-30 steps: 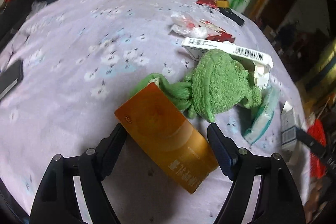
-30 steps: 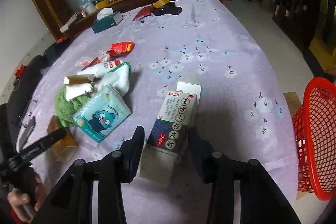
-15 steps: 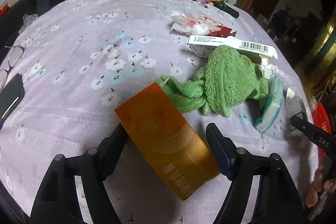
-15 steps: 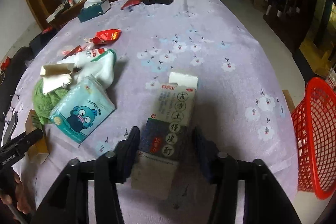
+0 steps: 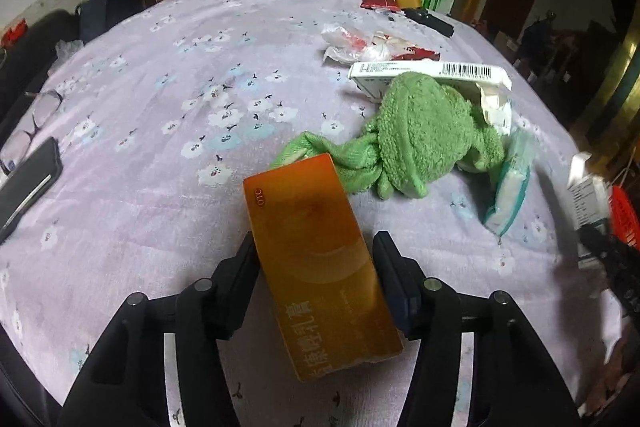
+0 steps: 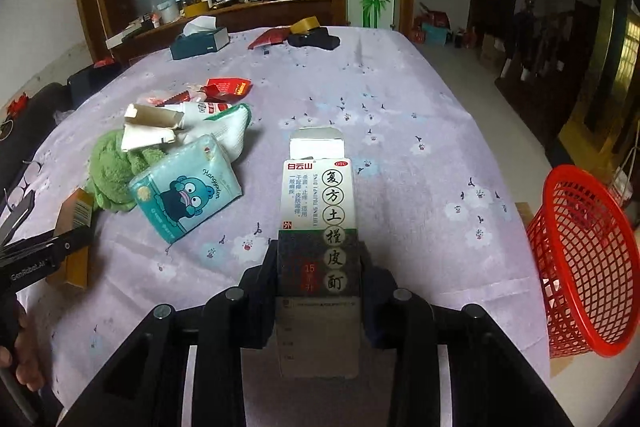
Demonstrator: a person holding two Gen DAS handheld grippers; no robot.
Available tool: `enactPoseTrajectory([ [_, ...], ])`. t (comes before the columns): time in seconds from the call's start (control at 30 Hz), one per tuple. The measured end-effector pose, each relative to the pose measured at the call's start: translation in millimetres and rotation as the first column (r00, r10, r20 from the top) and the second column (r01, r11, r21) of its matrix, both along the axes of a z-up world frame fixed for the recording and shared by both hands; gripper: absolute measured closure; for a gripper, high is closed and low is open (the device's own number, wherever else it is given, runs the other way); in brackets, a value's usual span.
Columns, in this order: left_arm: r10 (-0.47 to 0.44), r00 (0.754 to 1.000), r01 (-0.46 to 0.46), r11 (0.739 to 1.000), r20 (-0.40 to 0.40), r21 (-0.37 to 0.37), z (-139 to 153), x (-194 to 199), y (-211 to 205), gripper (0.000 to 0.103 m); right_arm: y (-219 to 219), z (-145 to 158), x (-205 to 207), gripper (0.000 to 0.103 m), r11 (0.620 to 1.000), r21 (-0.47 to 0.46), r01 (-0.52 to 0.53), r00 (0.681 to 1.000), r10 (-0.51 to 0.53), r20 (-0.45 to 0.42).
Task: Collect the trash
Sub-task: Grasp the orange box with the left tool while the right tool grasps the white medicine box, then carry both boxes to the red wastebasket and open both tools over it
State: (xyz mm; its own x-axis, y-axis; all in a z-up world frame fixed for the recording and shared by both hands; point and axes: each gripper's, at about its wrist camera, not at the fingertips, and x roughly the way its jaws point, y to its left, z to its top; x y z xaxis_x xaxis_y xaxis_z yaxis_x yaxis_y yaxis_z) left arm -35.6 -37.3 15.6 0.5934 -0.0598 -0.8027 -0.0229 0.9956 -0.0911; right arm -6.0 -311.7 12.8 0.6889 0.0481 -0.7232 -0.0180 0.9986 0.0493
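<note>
Left wrist view: the left claw (image 5: 316,269) has an orange box (image 5: 318,267) between its two fingers. The fingers have just been closing, and now both press on the long sides of the box. The box points away from the claw and leans a little to the left. Its far end touches a green towel (image 5: 424,135) on the purple table (image 5: 160,107). A white box (image 5: 432,73) lies behind the towel, and a tissue pack (image 5: 510,191) lies to its right.

Right wrist view: the right claw (image 6: 318,271) pinches a white and dark box (image 6: 318,223). Its fingers have just been closing too, and they squeeze the dark lower part of the box. The box sticks straight out from the claw, with its open flap at the far end. A red basket (image 6: 580,259) sits to the right, past the table edge.
</note>
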Motion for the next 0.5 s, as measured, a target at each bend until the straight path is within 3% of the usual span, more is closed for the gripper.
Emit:
enactPoseTrajectory([
  [0.3, -0.021, 0.977, 0.018, 1.000, 0.214, 0.018, 20, -36, -23, 0.053, 6, 16, -23, 0.067, 0.995, -0.088, 0.036, 0.993, -0.026, 0.111],
  [0.5, -0.097, 0.955, 0.085, 0.995, 0.280, 0.057, 28, -46, -50, 0.053, 4, 19, -29, 0.067, 0.993, -0.102, 0.059, 0.990, -0.045, 0.133],
])
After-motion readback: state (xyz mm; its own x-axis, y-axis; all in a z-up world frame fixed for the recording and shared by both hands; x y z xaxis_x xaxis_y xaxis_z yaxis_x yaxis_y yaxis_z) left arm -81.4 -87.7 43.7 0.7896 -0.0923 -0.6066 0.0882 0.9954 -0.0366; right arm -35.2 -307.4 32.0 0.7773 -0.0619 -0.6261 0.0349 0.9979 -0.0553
